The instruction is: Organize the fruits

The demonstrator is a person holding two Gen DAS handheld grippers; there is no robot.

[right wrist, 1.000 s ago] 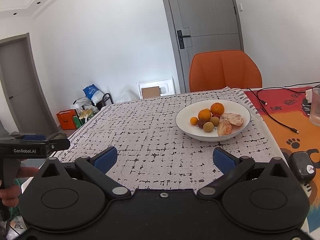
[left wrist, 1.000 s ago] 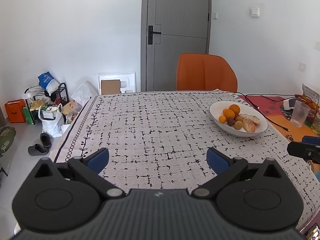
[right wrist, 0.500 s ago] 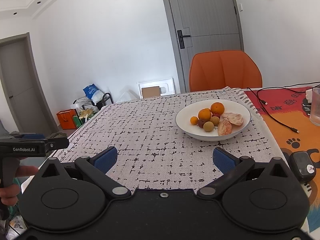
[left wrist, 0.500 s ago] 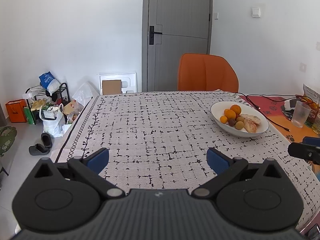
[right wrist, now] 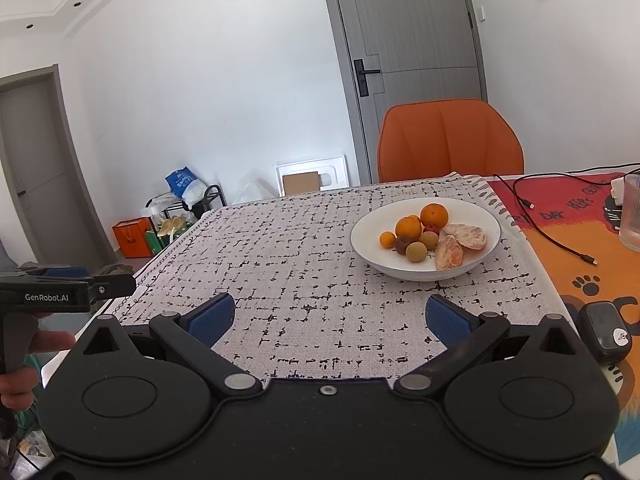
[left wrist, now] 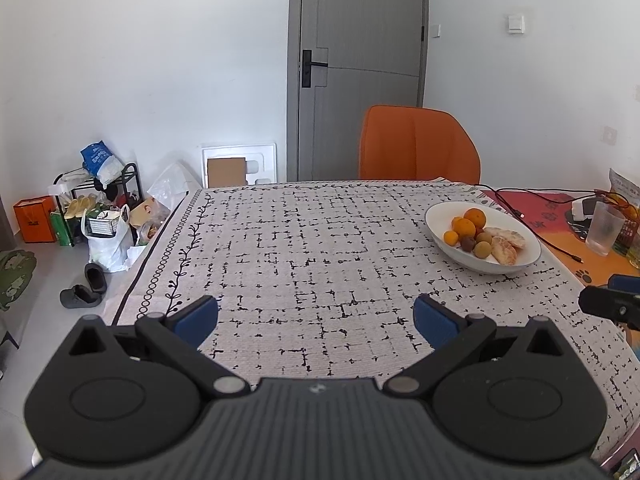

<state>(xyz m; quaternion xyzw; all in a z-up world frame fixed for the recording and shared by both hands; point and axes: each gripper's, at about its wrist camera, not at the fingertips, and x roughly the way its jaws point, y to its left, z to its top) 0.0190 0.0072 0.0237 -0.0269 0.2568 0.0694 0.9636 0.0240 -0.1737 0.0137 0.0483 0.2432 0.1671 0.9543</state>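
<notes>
Right wrist view: the table (right wrist: 320, 280), spread with a black-and-white patterned cloth, is seen ahead, and the white bowl (right wrist: 490, 226) sits on it toward the right, well apart from both tools. All the fruit is piled inside that bowl: 2 oranges (right wrist: 434, 215), 2 peeled citrus pieces (right wrist: 466, 236), then the small round fruits (right wrist: 416, 251). The oranges are judged firm and light, best pinched across the middle; the peeled pieces look soft and easily squashed, so only a gentle hold is advised. The small fruits may roll or slip from the pads. The right hand-held gripper (right wrist: 328, 316) is held with jaws spread wide and nothing between them. The left hand-held gripper (left wrist: 316, 318) is likewise spread and empty. Off the cloth to the right, a glass (right wrist: 631, 212), a black cable (right wrist: 560, 240) and a small black device (right wrist: 606, 336) are noted; the cloth itself offers free room.
</notes>
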